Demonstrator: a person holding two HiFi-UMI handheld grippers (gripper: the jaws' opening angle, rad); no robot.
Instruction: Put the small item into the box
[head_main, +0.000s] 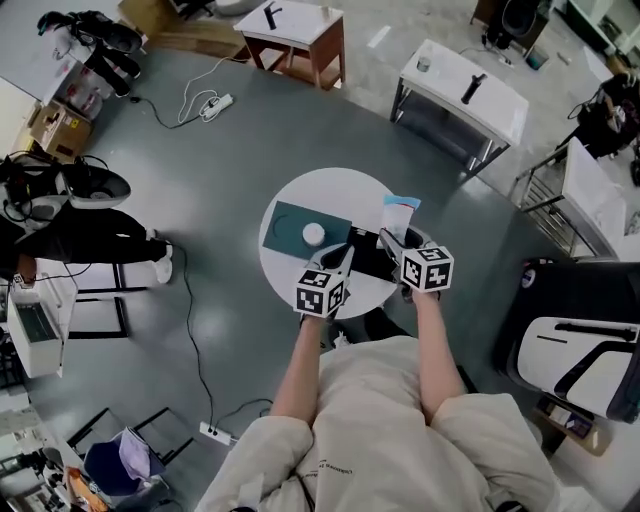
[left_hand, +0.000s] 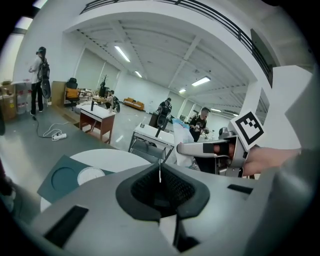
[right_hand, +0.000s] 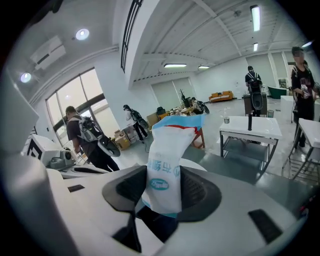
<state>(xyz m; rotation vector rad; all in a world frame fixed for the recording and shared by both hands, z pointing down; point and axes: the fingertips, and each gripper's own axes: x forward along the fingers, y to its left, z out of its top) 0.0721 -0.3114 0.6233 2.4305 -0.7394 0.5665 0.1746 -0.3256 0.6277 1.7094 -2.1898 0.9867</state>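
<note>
Right tool (right_hand: 161, 189) clamps packet (right_hand: 167, 155) lengthwise, pointing away.

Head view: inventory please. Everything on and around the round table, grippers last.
round table: 1, white, centre of the floor
tray: 1, dark teal, on the table's left part, with a round recess
disc: 1, white, lying on the tray
dark object: 1, black, on the table between the grippers, kind unclear
packet: 1, white with a blue top, upright in the right gripper
side tables: 2, one with red-brown legs, one white, both far off
power strip: 1, white, on the grey floor
left gripper: 1, grey, jaws together, nothing held
right gripper: 1, grey, clamped on the packet
</note>
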